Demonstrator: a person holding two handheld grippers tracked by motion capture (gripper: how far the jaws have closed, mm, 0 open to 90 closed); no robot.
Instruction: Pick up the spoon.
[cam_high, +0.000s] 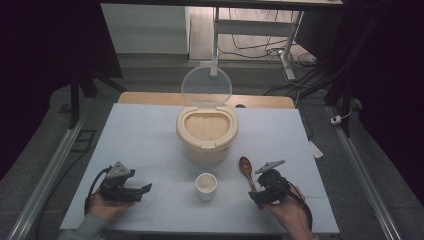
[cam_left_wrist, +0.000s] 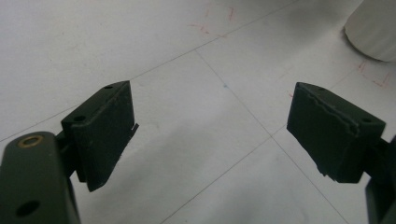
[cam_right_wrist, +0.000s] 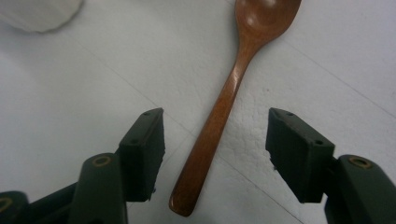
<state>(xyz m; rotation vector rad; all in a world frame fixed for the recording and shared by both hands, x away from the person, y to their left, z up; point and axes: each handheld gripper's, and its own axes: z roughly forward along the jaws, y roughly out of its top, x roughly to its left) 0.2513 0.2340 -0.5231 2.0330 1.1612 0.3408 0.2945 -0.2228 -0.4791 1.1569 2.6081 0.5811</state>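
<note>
A brown wooden spoon (cam_high: 246, 169) lies on the white table, bowl pointing away; in the right gripper view the spoon (cam_right_wrist: 224, 107) runs up between the jaws, its handle end lying in the gap. My right gripper (cam_high: 256, 197) (cam_right_wrist: 215, 154) is open around that handle, touching nothing. A small white cup (cam_high: 206, 186) stands left of the spoon, with its edge (cam_right_wrist: 39, 14) at the top left of the right gripper view. Behind the cup is a cream container of rice (cam_high: 206, 131) with its clear lid (cam_high: 206, 86) flipped up. My left gripper (cam_high: 145, 189) (cam_left_wrist: 210, 135) is open over bare table.
The white table top (cam_high: 140, 135) has free room left of the container and cup. Part of the white cup (cam_left_wrist: 373, 28) shows at the top right of the left gripper view. Metal rails (cam_high: 50, 175) flank the table; cables and a desk frame (cam_high: 260, 35) lie beyond.
</note>
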